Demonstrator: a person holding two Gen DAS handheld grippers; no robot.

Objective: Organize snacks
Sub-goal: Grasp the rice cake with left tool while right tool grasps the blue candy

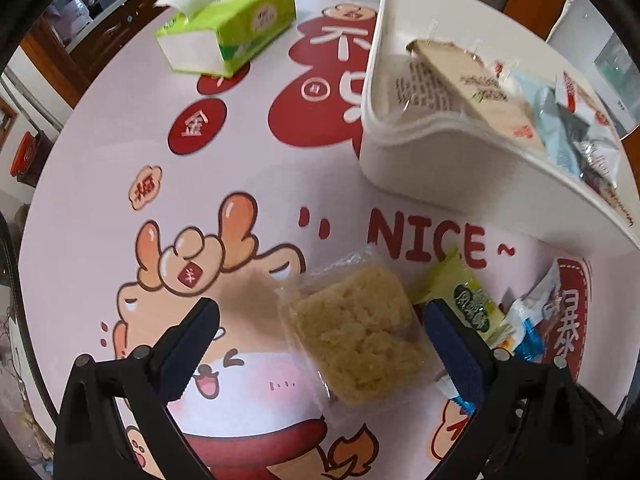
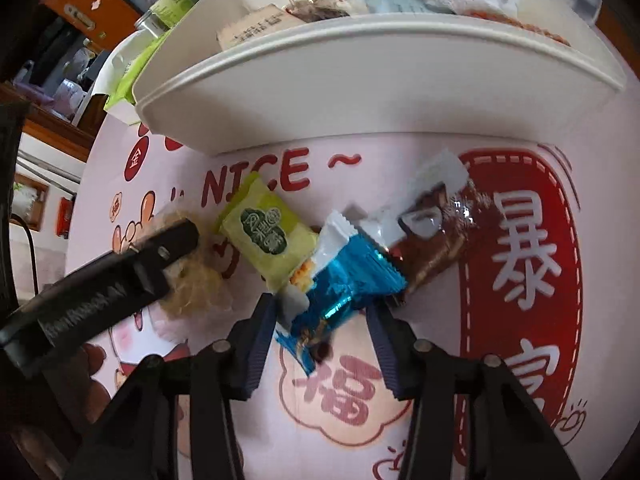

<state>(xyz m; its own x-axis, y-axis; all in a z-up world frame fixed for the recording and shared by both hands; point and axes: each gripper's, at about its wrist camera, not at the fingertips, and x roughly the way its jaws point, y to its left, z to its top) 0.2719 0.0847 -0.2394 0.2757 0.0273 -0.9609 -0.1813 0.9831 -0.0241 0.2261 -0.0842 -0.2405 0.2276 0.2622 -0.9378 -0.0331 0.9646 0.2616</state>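
Left gripper (image 1: 320,344) held over the desk (image 1: 100,200), pointing steeply down, fingers spread wide; clear-wrapped yellow rice cake (image 1: 356,336) lying flat on the desk between them, nearer the right-hand finger, neither pad pressing on it. Green snack packet (image 1: 470,300) just beyond that finger, partly behind it.

Right gripper (image 2: 320,316) likewise pointing down, fingers partly drawn in on either side of the blue foil packet (image 2: 344,284); left pad at the packet's white crimped end, right pad beside its far edge (firm contact cannot be told from this view). Blue packet lying on the desk, overlapping the green snack packet (image 2: 268,236) on one side and touching a brown-and-white wrapper (image 2: 432,224) on the other.

White bin (image 1: 420,160) standing on the desk beyond the loose snacks, already holding several wrapped items, among them a tan packet with printed text and pale blue wrappers. Green tissue box (image 1: 232,32) further back on the desk, well apart from the snacks, tissue standing out of its top. Desk surface covered with a pink and red cartoon print.
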